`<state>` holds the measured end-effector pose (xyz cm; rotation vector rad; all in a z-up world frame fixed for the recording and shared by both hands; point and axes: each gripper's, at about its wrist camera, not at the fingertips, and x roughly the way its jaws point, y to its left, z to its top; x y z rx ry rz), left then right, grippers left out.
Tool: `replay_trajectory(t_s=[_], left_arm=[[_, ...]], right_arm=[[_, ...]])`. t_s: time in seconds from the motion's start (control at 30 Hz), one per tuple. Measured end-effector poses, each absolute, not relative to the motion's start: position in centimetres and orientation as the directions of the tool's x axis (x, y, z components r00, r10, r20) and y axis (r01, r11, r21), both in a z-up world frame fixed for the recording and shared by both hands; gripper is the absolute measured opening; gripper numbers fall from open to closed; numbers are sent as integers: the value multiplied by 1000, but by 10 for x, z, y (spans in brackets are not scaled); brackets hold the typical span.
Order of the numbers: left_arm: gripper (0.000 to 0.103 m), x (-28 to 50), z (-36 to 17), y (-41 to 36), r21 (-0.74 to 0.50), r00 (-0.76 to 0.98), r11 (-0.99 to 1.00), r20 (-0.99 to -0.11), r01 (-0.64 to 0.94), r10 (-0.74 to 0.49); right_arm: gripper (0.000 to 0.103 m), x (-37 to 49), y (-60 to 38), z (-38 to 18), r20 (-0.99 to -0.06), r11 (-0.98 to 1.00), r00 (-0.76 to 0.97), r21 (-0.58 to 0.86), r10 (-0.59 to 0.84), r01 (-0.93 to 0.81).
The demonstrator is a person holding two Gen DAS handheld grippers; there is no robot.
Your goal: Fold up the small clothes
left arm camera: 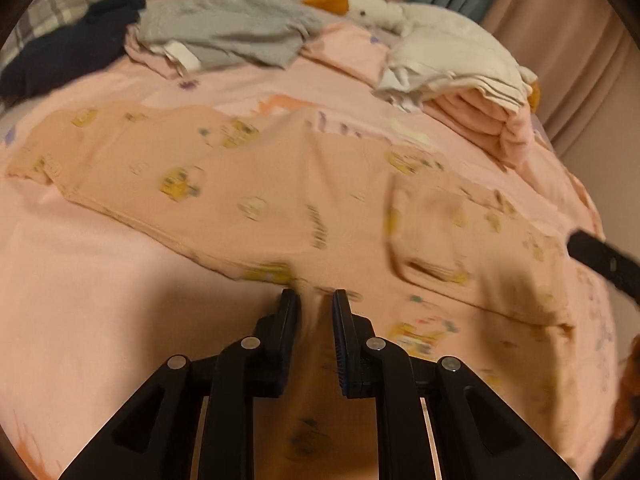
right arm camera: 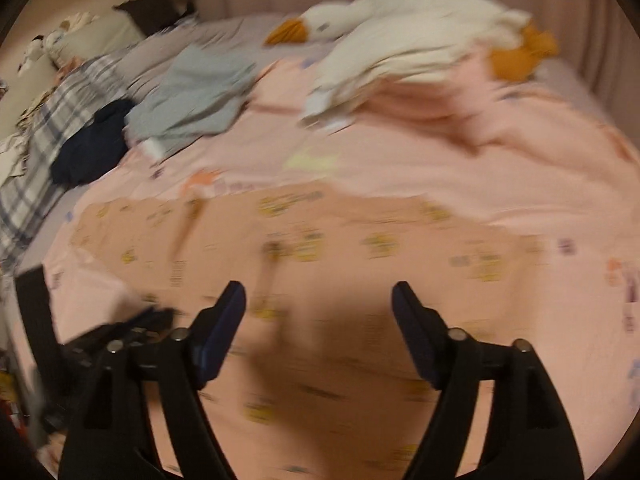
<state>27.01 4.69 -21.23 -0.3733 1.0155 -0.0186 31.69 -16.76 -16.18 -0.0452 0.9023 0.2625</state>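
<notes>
left gripper (left arm camera: 314, 300): jaws nearly closed, a ridge of the peach garment's near edge pinched up between the pads; cloth tents up into them.
right gripper (right arm camera: 318, 292): jaws wide apart, nothing between the pads; hangs over the garment's flat middle, not gripping it. In the left wrist view only one dark finger of it shows, at the garment's right edge.
peach printed garment (left arm camera: 248, 168): small top or pyjama piece with yellow cartoon prints (both views are motion-blurred, the exact type is hard to call). Spread mostly flat on the pink bedsheet (left arm camera: 72, 280), one sleeve running out left, the right part already doubled over onto the body.
beyond garment, left: grey garment (left arm camera: 236, 24) heaped loosely, navy garment (left arm camera: 68, 48) just beside it, both unfolded.
beyond garment, right: stack of folded pink and white clothes (left arm camera: 476, 100), with a white goose plush (left arm camera: 404, 20) lying against it on the far side.
step: mid-fold on the peach piece; right side looks released, left side is the one carrying cloth.
next move: my read is that the left carries its pinched edge across and lays it down, while the right takes a fresh hold on a free edge or sleeve. Needs a clean single-layer pinch and even tension, or the doubled part drags out of line.
</notes>
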Motion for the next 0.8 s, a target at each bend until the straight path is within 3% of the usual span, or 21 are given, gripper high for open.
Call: replay_trajectory(t_s=[0.07,0.17,0.23,0.27,0.4,0.6,0.7,0.77,0.8], left_arm=[[17,271,-199,43,-322,526,935,-827,-152,-199],[25,263,-166,32,-265,615,960,-774,-94,-153],[41,269,-152,19,-242,652,970,-741,-33,-163],[43,276,-146,10,-224,662,974,-733,-21,-154],[43,315,-147,-22,-165,606,986,-782,25,-147],[43,352,-184,-48,-130,496,991,-863,-32,-97],[43,362,-208,-66,35,424,999,-905,-16,39],[36,365,-216,-72,142,433,990,-891,-25,138],[25,364,-215,-73,163,452,986,-878,-26,157]], right_arm=[[94,314,-202,-159,-765,976,613,91,196,-199],[94,312,-247,-163,-753,981,628,158,195,-114],[94,306,-283,-173,-743,970,637,243,203,-26],[94,304,-296,-178,-739,957,641,288,209,20],[94,314,-335,-195,-734,904,641,402,225,143],[93,322,-351,-212,-738,890,612,440,284,118],[92,325,-354,-219,-746,883,598,451,293,130],[92,322,-361,-219,-747,884,604,445,278,144],[92,321,-363,-218,-745,886,608,441,274,142]])
